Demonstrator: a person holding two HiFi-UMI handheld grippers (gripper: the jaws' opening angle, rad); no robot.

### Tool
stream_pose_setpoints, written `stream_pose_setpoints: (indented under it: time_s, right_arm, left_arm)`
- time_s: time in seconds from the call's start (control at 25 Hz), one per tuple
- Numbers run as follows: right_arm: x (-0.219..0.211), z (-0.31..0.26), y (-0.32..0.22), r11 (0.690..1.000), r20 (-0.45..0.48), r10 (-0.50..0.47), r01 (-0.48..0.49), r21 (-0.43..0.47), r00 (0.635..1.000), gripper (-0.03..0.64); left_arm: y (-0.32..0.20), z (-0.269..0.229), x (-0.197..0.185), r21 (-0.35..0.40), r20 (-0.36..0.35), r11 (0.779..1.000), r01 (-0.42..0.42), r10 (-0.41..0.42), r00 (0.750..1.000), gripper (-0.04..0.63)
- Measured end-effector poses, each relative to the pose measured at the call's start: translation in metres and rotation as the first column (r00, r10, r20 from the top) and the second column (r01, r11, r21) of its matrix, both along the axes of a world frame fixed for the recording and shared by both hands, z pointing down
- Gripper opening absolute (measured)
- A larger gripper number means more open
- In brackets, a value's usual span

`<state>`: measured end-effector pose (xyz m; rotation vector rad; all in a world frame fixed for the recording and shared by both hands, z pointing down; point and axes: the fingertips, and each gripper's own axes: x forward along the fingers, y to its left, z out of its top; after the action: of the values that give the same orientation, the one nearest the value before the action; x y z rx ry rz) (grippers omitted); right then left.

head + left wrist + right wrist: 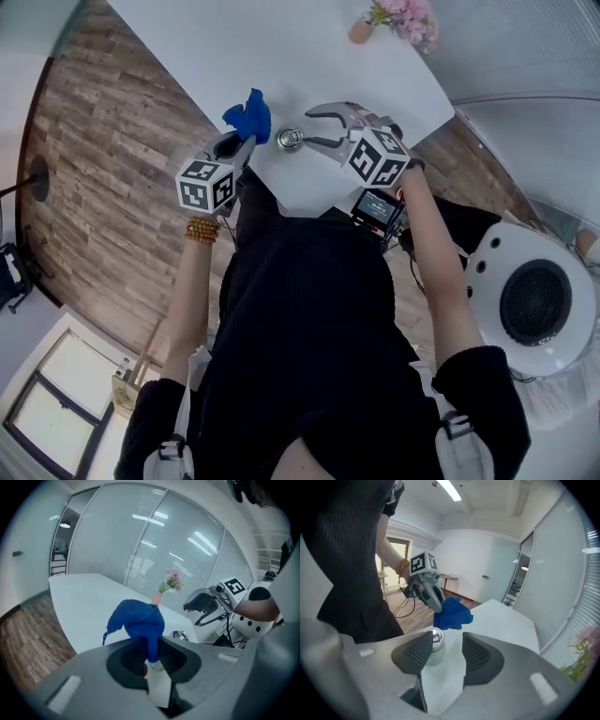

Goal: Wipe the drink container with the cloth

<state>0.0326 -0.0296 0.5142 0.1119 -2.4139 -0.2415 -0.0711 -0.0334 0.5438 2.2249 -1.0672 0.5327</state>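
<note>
While cloth [138, 620] is clamped in left tongs [152, 657], right tongs [446, 651] are held apart, empty. Container [291, 139] stands on tabletop [187, 37], upper centre of head view, between both tongs. Wiping judged not yet begun. Next: container to be steadied, cloth brought against it.

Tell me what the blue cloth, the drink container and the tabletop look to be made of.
The cloth looks like soft fabric, perhaps microfibre, matte blue: it bunches and droops in folds.
The drink container has a top that looks like polished metal, with bright mirror-like glints. Its pale body is too small to judge.
The table looks like smooth white laminate or painted board: an even surface with no grain.
</note>
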Motion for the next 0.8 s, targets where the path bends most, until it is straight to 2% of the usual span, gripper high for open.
stream_pose_setpoints:
  time_s: [0.12, 0.2, 0.4, 0.52, 0.68, 0.8]
  right_arm:
    - [0.003, -0.035, -0.014, 0.995, 0.096, 0.08, -0.085, 0.045, 0.992, 0.213]
    - [0.004, -0.058, -0.023, 0.987, 0.159, 0.134, -0.146, 0.072, 0.978, 0.209]
    - [0.004, -0.105, -0.044, 0.947, 0.273, 0.244, -0.289, 0.141, 0.931, 0.204]
    - [-0.002, -0.134, -0.059, 0.926, 0.339, 0.277, -0.344, 0.156, 0.899, 0.199]
    - [0.003, -0.17, -0.053, 0.903, 0.434, 0.292, -0.394, 0.168, 0.853, 0.193]
    - [0.009, -0.194, -0.061, 0.863, 0.488, 0.327, -0.466, 0.194, 0.809, 0.19]
  left_arm:
    - [-0.009, -0.039, 0.005, 0.11, -0.009, 0.994, 0.027, -0.026, 1.0, 0.17]
    - [-0.015, -0.064, 0.008, 0.188, -0.018, 0.981, 0.052, -0.05, 0.999, 0.17]
    - [-0.033, -0.118, 0.017, 0.359, -0.01, 0.929, 0.096, -0.099, 0.995, 0.17]
    - [-0.052, -0.148, 0.017, 0.46, 0.004, 0.879, 0.124, -0.142, 0.99, 0.17]
    - [-0.051, -0.177, 0.024, 0.596, 0.039, 0.793, 0.128, -0.188, 0.981, 0.17]
    - [-0.053, -0.198, 0.022, 0.664, 0.049, 0.734, 0.143, -0.233, 0.971, 0.17]
